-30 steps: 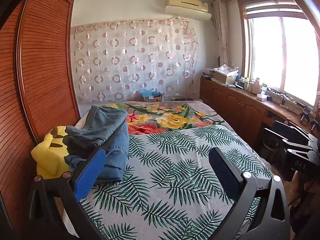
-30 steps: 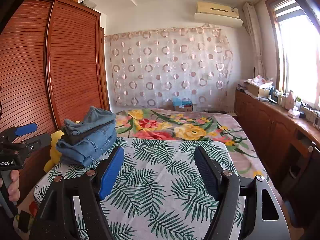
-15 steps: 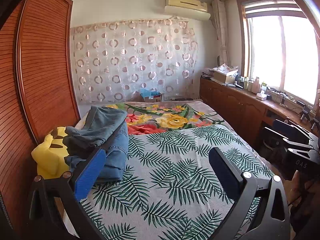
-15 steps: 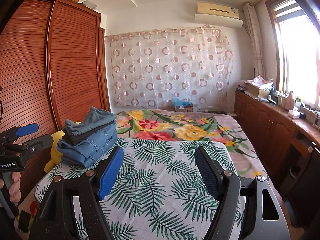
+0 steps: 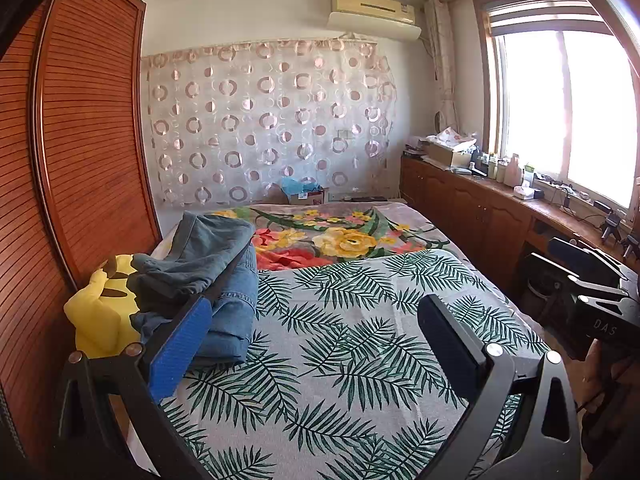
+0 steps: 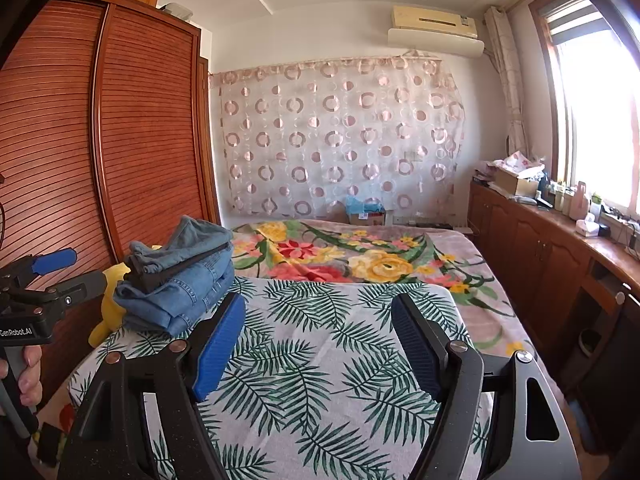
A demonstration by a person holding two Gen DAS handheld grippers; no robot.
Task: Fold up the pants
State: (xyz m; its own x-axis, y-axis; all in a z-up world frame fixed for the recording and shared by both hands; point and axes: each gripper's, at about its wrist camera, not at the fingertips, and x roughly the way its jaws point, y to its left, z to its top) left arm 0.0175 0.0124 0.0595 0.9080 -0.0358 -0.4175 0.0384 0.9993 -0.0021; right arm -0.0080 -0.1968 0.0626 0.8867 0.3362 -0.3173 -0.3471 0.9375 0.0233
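Pants (image 5: 208, 280) sit as a stack of folded denim at the left of the frame in both views, piled on the left edge of the bed (image 5: 360, 340), with a grey-blue pair on top of lighter blue jeans. In the right wrist view the same stack (image 6: 180, 280) lies left of centre, above and to the left of the blue left pad.

Largest in the room is the bed, covered by a palm-leaf sheet (image 6: 320, 360) in the lower middle of the frame and a floral blanket (image 6: 360, 256) behind it. A slatted wooden wardrobe (image 5: 80, 160) fills the left side, a circle-patterned curtain (image 5: 272, 128) hangs across the centre, and a window (image 5: 568, 108) brightens the upper right above a long wooden counter (image 5: 500, 208) crowded with small items. A yellow plush toy (image 5: 100, 312) rests against the stack, at its left.

Left gripper (image 5: 312, 340) hovers over the sheet with its fingers (image 5: 180, 348) spread wide and holding nothing; the pants lie just behind the blue left pad, not between the fingers. Right gripper (image 6: 320, 340) is likewise spread wide and empty, its fingers (image 6: 218, 346) framing bare sheet, the stack well off to their upper left.
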